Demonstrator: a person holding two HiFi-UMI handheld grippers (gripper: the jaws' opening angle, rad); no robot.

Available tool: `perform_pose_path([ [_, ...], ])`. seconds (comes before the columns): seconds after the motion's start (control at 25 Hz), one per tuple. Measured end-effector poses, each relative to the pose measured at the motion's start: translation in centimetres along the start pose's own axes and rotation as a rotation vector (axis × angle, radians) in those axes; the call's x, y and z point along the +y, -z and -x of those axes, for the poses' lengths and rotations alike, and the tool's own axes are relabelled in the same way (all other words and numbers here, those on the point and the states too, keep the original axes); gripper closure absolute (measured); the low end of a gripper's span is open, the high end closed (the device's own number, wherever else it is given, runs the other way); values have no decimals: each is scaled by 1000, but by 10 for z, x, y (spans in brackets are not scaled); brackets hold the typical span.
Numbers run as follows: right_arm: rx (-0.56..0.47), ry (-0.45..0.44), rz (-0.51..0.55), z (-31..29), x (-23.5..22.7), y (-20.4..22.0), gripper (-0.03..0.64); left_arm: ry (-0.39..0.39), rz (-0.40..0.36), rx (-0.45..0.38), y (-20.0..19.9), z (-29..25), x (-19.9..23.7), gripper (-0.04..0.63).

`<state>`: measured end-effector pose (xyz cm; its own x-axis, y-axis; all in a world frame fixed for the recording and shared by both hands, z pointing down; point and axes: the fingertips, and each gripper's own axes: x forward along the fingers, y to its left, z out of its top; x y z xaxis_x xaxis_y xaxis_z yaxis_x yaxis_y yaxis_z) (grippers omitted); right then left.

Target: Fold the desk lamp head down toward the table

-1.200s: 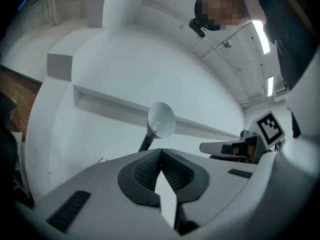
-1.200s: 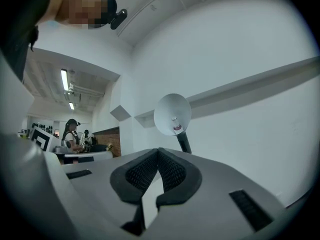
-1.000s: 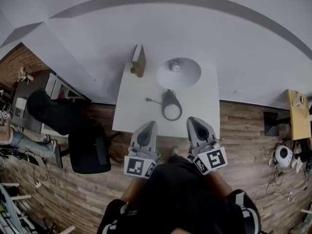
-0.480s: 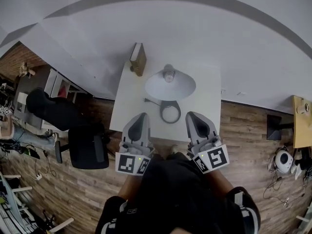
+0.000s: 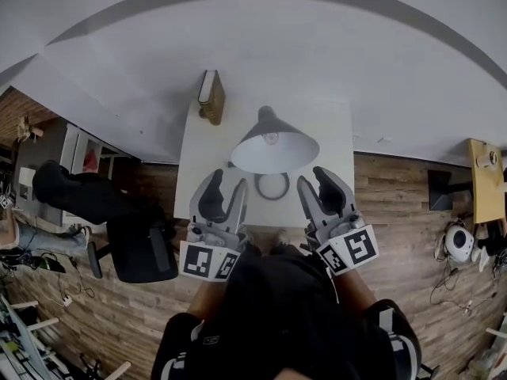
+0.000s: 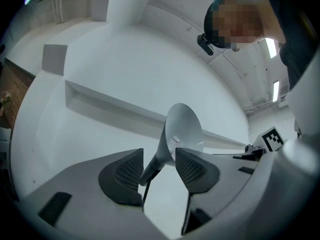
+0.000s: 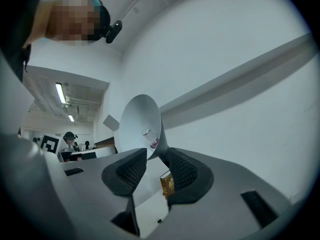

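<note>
The lamp head [image 5: 273, 142] is raised over the bench [image 5: 337, 133] straight ahead of you. It sits between your two tools and a little beyond their tips, so neither the left tool [image 5: 228, 182] nor the right tool [image 5: 314, 179] is plainly nearer. Its long axis runs from the narrow neck on the far side to the wide mouth, which tips up and toward you with the bulb [image 5: 271, 138] showing. By my reading, folding it means bringing that near rim down toward the bench.

Both tools have just been opening their jaws. The left stands wide, the right somewhat less, and nothing is clamped in either — the lamp's neck only shows through each gap, farther off.

Count: one lamp with one head, one bulb and one ring base [image 5: 272, 187] below the shade; one book [image 5: 211, 97] upright at the bench's far left corner; two tools.
</note>
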<state>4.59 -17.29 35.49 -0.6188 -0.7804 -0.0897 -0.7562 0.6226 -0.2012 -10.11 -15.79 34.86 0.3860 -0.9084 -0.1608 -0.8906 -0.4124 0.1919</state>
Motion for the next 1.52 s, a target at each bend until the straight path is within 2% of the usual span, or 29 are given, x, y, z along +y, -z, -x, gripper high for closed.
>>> perform_pose_path([
  [0.24, -34, 28, 2, -13, -2, -10, 449, 97, -19, 12, -6, -21, -9, 377],
  [0.4, -46, 29, 11, -20, 0, -14, 456, 131, -17, 0, -13, -29, -11, 381],
  [0.52, -47, 25, 14, -24, 2, -13, 497, 150, -23, 24, -10, -34, -12, 440],
  [0.72, -44, 15, 23, -26, 9, -12, 548, 199, -13, 29, -7, -35, -19, 494],
  [1.08, -15, 39, 34, -25, 6, -3, 545, 195, 11, 33, 1, -34, -16, 500],
  [1.52, 32, 40, 58, -11, 7, 21, 563, 171, 5, 49, 22, -19, -17, 522],
])
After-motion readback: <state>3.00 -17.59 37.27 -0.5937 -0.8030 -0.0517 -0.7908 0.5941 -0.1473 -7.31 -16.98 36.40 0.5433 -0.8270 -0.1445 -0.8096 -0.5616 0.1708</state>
